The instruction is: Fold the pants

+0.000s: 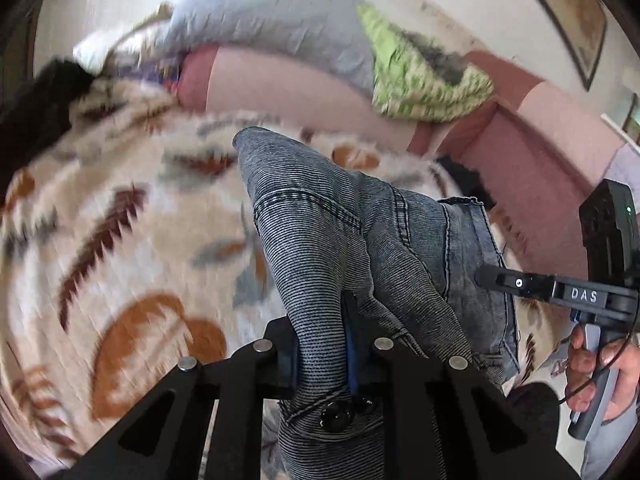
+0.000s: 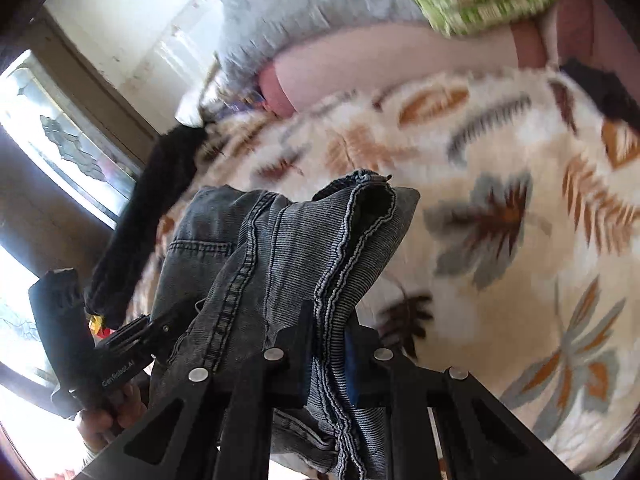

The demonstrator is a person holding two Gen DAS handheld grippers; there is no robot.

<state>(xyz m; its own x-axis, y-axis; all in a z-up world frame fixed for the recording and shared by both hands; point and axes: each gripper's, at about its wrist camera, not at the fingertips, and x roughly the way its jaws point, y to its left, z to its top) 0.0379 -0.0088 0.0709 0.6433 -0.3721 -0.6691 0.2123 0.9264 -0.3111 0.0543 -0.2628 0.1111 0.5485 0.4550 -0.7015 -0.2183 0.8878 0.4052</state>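
The grey-blue jeans [image 1: 320, 240] hang in the air above the bed, held up between both tongs and not lying flat on anything. In the left wrist view the denim runs straight forward from the left tongs [image 1: 322, 344], rising to a rounded folded end that points away toward the far side of the bed; a dark button sits just below the grip, so this looks like the waistband end. The left tongs are closed on a bunched thickness of that fabric.

In the right wrist view the jeans [image 2: 280, 248] again stretch forward from the right tongs [image 2: 328, 344], with stacked hems or seam edges running along the line of the fingers and a pocket panel drooping to the left. The right tongs are clamped on those layered edges.

The two grips sit close side by side, the right tongs [image 1: 520, 284] showing just beside the garment in the left view, so the long axis of the pants seems to lie forward, away from both hands, with neither clearly nearer. My judgement: the coming move is to lower the bundle forward onto the leaf-patterned blanket [image 1: 120, 208], folded end first.

Beyond the blanket lie a grey cushion [image 1: 280, 20], a green patterned cloth [image 1: 420, 76] and a pink sofa back [image 1: 280, 84].
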